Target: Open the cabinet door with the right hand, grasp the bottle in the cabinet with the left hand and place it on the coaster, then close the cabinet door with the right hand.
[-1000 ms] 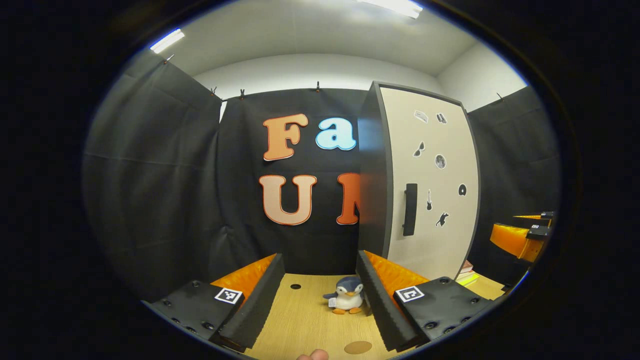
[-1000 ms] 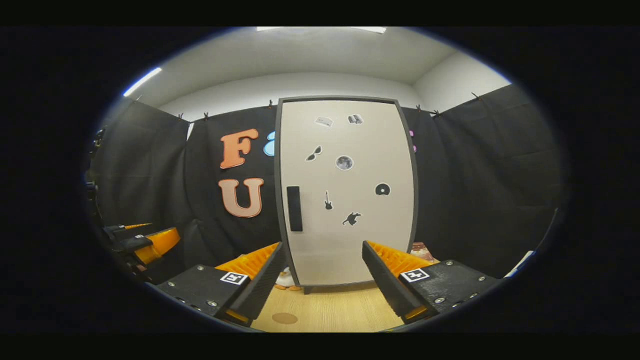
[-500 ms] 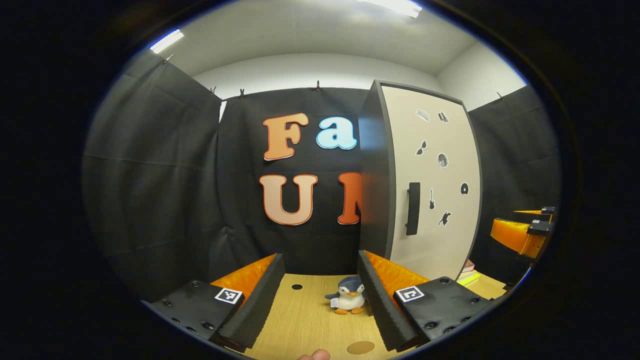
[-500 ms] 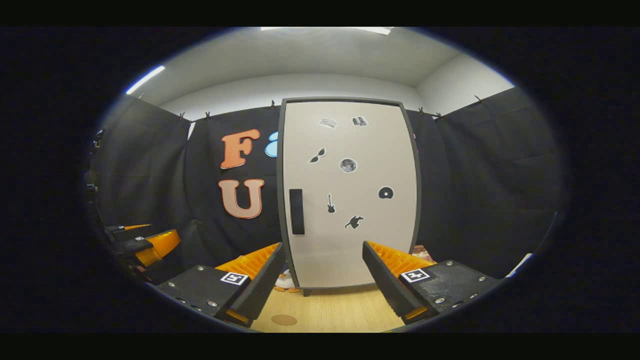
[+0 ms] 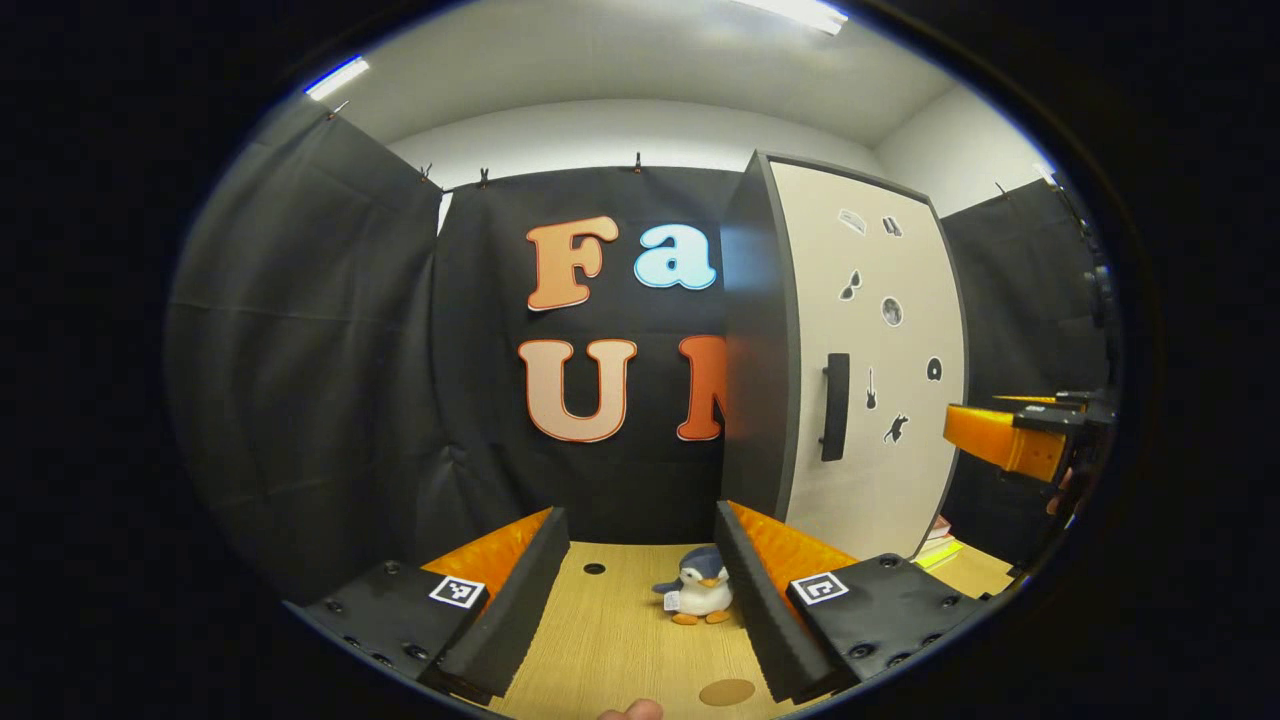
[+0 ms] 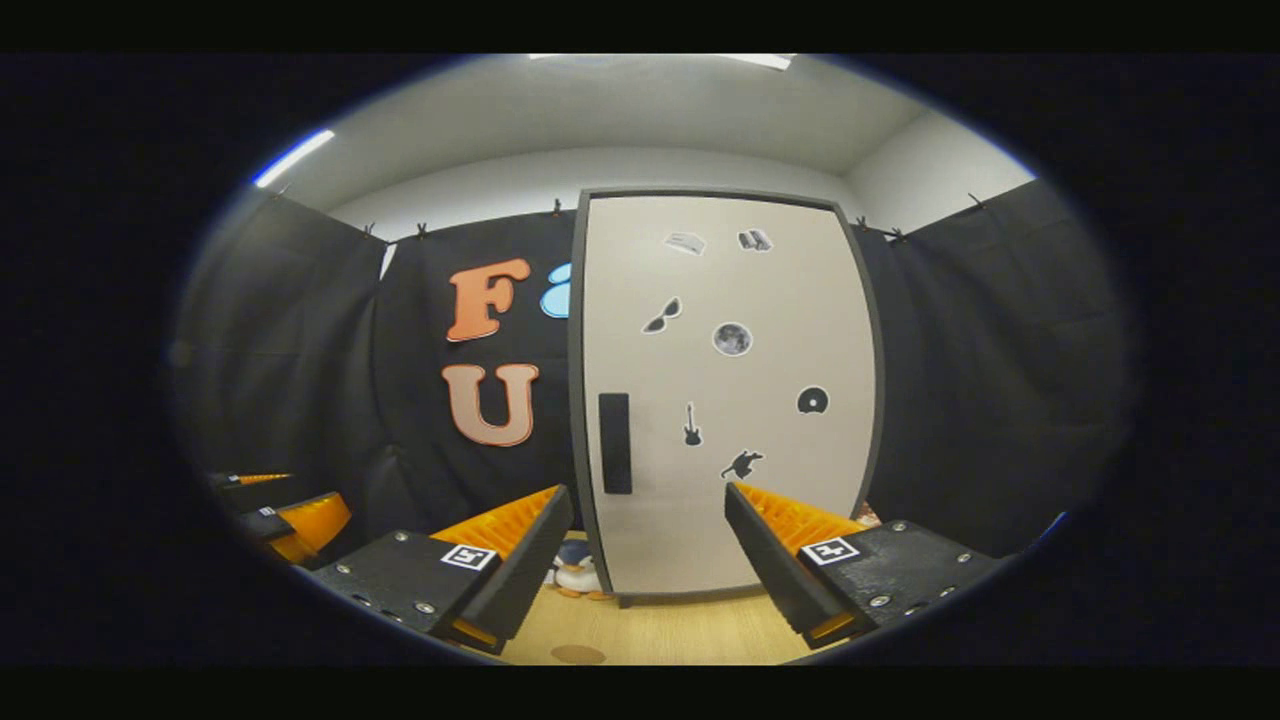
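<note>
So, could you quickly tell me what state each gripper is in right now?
Left gripper: open, holding nothing, above the table.
Right gripper: open, holding nothing, facing the closed cabinet door.

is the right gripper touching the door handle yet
Apart. In the right gripper view the open right gripper sits short of the cabinet door, with the handle well beyond its fingertips.

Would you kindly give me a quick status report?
Both hand-held grippers open, left, right. Cabinet door shut, handle untouched. Toy penguin beside coaster.
</note>
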### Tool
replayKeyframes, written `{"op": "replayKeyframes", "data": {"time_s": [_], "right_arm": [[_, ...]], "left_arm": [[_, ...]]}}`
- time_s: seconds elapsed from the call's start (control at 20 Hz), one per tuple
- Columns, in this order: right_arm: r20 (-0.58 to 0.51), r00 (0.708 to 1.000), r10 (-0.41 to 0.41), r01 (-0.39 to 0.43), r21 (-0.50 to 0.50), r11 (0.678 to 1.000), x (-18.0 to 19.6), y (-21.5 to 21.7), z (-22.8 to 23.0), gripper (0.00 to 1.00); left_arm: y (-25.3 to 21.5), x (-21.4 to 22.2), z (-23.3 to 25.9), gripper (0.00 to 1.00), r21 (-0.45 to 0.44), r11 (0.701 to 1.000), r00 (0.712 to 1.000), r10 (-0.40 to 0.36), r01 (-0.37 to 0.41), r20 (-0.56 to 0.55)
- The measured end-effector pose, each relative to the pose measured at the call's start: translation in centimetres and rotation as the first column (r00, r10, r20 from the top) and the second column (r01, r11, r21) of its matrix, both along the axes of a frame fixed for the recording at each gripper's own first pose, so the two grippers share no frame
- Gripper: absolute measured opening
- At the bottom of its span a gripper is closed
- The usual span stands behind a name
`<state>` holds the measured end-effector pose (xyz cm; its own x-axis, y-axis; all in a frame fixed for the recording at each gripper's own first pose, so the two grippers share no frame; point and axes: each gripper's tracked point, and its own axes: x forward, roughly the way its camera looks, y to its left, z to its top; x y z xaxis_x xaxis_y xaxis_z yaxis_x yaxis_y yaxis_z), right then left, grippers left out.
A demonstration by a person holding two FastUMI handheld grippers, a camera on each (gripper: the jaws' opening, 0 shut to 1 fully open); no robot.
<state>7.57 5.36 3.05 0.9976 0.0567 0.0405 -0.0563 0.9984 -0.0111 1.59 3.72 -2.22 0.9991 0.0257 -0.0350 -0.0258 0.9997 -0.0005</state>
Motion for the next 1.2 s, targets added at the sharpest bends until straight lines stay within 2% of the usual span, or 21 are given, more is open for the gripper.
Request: {"op": "replayKeyframes", "data": {"time_s": [0.25, 0.55, 0.95, 1.05, 1.15, 1.2], "right_arm": [[0.014, 1.000, 0.018, -0.018, -0.012, 1.000, 4.9, 2.2, 0.9, 0.95], [-0.007, 0.999, 0.034, -0.034, -0.023, 0.999, 10.8, 4.3, 0.0, 0.95], [-0.046, 0.999, -0.012, 0.012, -0.001, 1.000, 17.1, 4.2, -1.7, 0.93], [-0.057, 0.998, -0.024, 0.024, -0.008, 1.000, 18.1, 4.0, -2.1, 0.88], [-0.054, 0.998, -0.035, 0.035, -0.007, 0.999, 18.7, 3.9, -2.1, 0.77], [-0.052, 0.998, -0.033, 0.033, -0.002, 0.999, 18.8, 4.0, -2.1, 0.69]], "left_arm": [[2.1, 0.9, -0.9, 0.94, 0.002, 1.000, 1.000, 0.016, -0.016, -0.008], [4.7, 2.2, -2.6, 0.95, -0.008, 0.999, 0.999, 0.037, -0.037, -0.038], [6.6, 4.4, -4.9, 0.95, -0.010, 0.999, 0.997, 0.045, -0.046, -0.070], [7.4, 4.8, -5.4, 0.95, -0.009, 0.999, 0.996, 0.053, -0.054, -0.079], [8.3, 5.0, -5.9, 0.94, -0.009, 0.998, 0.994, 0.063, -0.064, -0.086], [8.6, 5.3, -6.2, 0.94, -0.008, 0.998, 0.994, 0.069, -0.070, -0.088]]}}
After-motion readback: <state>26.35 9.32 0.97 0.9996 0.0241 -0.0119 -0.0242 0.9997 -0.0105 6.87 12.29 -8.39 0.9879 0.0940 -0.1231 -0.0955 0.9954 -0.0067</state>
